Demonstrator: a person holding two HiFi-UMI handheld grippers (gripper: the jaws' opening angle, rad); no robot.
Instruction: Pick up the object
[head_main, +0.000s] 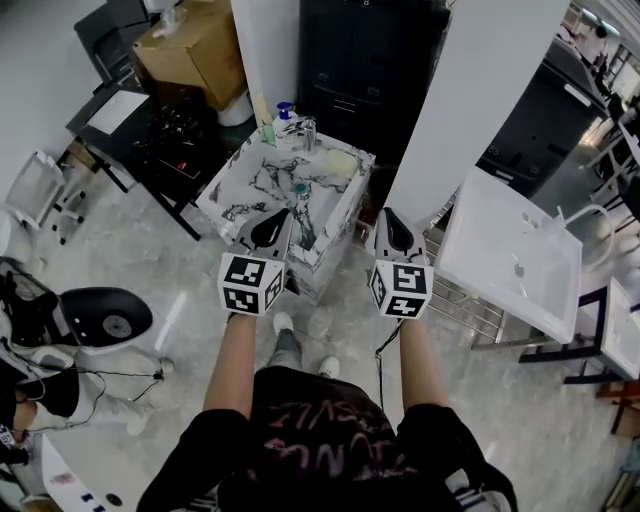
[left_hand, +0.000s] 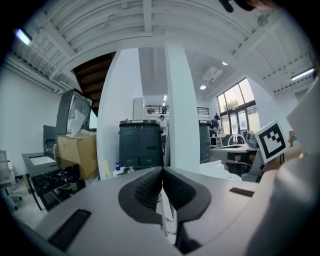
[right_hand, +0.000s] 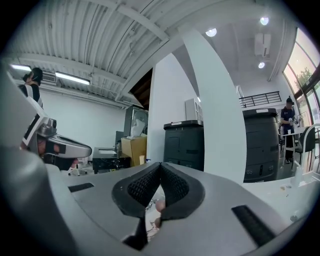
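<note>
A marble-patterned table (head_main: 240, 195) stands ahead of me in the head view. On it lie a small teal object (head_main: 300, 187), a pale yellow item (head_main: 340, 163), a blue-capped bottle (head_main: 285, 110) and a metal cup (head_main: 307, 130). My left gripper (head_main: 268, 228) hovers over the table's near edge, shut, with nothing between its jaws. My right gripper (head_main: 393, 228) is held level with it just off the table's right corner, also shut and empty. In the left gripper view the left gripper (left_hand: 162, 170) has its pads together. The right gripper (right_hand: 160, 165) shows the same in its own view.
A black cabinet (head_main: 370, 60) and a white pillar (head_main: 470, 90) stand behind the table. Left of it are a cluttered black desk (head_main: 150, 130) and a cardboard box (head_main: 195, 45). To the right a white tabletop (head_main: 510, 250) slopes over a wire rack. A white machine (head_main: 100, 320) sits on the floor at left.
</note>
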